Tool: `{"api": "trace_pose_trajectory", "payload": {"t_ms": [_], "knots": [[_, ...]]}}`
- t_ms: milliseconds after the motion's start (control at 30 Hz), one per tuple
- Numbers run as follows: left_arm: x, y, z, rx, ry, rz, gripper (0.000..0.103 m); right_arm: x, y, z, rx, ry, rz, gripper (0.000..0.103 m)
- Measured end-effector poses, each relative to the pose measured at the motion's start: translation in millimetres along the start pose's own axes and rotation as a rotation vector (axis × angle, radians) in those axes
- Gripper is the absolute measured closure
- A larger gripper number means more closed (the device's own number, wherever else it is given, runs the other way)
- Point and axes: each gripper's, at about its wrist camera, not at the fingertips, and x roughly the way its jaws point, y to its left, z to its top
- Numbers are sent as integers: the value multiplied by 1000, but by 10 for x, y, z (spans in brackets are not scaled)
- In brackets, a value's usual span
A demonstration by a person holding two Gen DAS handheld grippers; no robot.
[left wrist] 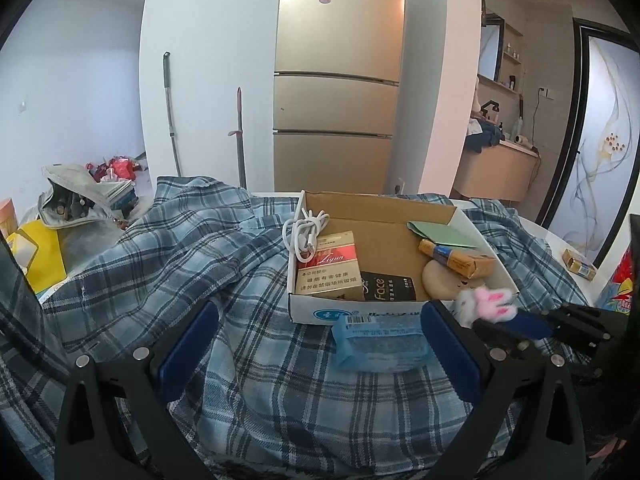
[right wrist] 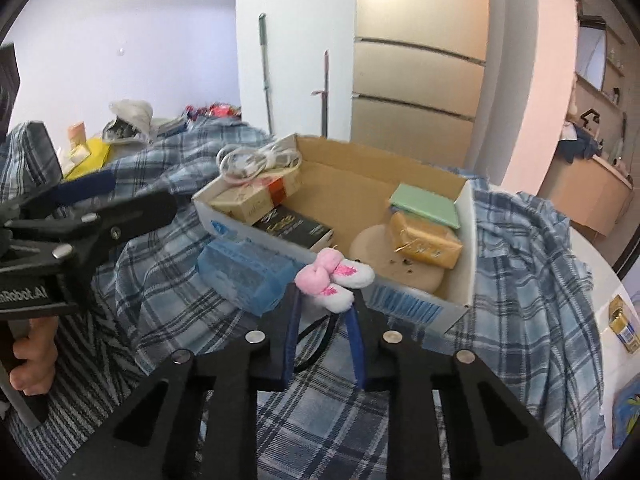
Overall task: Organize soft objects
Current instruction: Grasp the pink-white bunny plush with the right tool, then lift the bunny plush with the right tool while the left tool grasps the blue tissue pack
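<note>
My right gripper (right wrist: 326,300) is shut on a pink and white plush hair tie (right wrist: 334,276), its black elastic loop hanging between the fingers. It holds it at the near rim of an open cardboard box (right wrist: 466,200). The hair tie also shows in the left wrist view (left wrist: 490,304), at the box's (left wrist: 304,312) front right corner. My left gripper (left wrist: 320,328) is open and empty above the plaid cloth (left wrist: 200,264), just before the box. A blue tissue pack (left wrist: 380,342) lies between its fingers, against the box front; it also shows in the right wrist view (right wrist: 244,272).
The box holds a white cable (left wrist: 304,232), cigarette cartons (left wrist: 326,268), a black box (left wrist: 388,286), a yellow pack (left wrist: 460,258), a green pad (left wrist: 440,234) and a round beige pad (right wrist: 396,268). A small yellow pack (right wrist: 622,324) lies on the white table at right. A fridge (left wrist: 336,120) stands behind.
</note>
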Motion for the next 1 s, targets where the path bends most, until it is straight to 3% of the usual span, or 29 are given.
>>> {"api": "trace_pose_trajectory", "payload": {"t_ms": [200, 333, 533, 700, 1000], "knots": [[20, -35, -3, 21, 10, -16, 1, -103, -75, 22, 35, -54, -30, 84], [166, -138, 22, 91, 141, -78, 1, -127, -98, 19, 40, -61, -52, 84], [341, -323, 96, 127, 241, -86, 1, -215, -236, 40, 102, -106, -92, 84], [426, -559, 125, 211, 221, -111, 1, -235, -394, 34, 177, -117, -119, 84], [700, -559, 7, 189, 330, -153, 1, -236, -321, 32, 141, -123, -123, 84]]}}
